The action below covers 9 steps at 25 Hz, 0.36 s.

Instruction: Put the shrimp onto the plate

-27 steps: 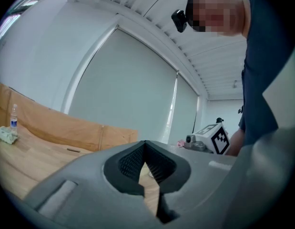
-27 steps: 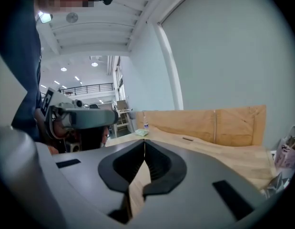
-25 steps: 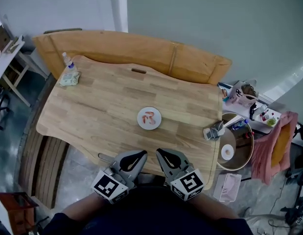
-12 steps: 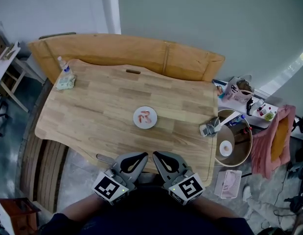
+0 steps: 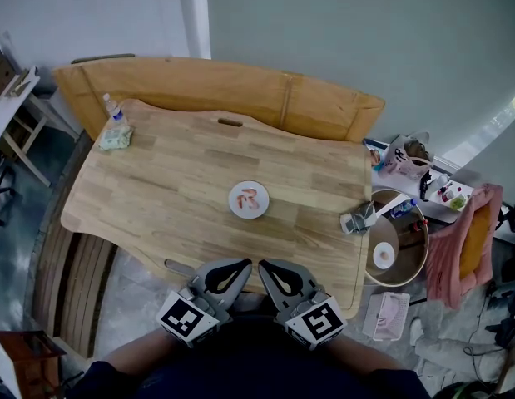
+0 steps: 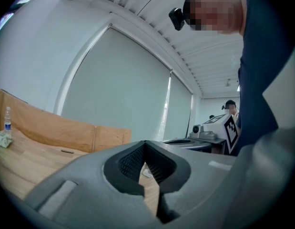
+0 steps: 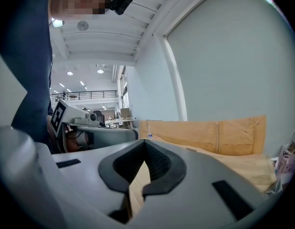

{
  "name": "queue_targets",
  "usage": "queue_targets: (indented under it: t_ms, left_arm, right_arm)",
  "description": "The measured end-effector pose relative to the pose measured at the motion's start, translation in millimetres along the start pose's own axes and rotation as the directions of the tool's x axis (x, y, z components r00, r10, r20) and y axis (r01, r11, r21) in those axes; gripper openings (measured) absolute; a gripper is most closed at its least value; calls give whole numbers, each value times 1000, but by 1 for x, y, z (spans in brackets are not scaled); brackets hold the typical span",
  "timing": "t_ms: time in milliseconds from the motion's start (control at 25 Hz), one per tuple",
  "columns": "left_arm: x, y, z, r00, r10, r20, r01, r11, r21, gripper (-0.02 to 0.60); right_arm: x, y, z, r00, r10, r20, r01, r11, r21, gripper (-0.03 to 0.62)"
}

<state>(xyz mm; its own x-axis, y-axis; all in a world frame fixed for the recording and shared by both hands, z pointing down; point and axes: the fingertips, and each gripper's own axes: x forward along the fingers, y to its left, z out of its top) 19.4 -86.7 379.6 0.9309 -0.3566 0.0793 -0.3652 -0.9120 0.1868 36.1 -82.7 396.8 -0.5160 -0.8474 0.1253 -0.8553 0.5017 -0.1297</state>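
In the head view a small white plate (image 5: 249,199) sits at the middle of the wooden table (image 5: 174,173), with pink shrimp (image 5: 250,198) lying on it. My left gripper (image 5: 237,266) and right gripper (image 5: 265,267) are held side by side at the table's near edge, well short of the plate. Both are shut with nothing between their jaws. In the left gripper view the left gripper (image 6: 146,145) has its tips meeting, and the right gripper (image 7: 144,144) looks the same in the right gripper view.
A water bottle (image 5: 114,106) and a folded cloth (image 5: 116,135) sit at the table's far left corner. A small grey device (image 5: 358,220) lies at the right edge. Beyond that edge stand a round basket (image 5: 396,252) and clutter. A tan board (image 5: 232,90) lines the far side.
The head view has shifted slightly; the plate and table appear a little displaced in frame. Both grippers stay shut at the near edge.
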Motion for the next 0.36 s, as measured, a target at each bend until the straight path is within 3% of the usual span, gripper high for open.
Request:
queue_targets:
  t_ms: [360]
  left_arm:
    - [-5, -2, -3, 1000, 7, -2, -7, 1000, -3, 3]
  right_arm:
    - [1, 6, -4, 1000, 12, 0, -12, 1000, 15, 9]
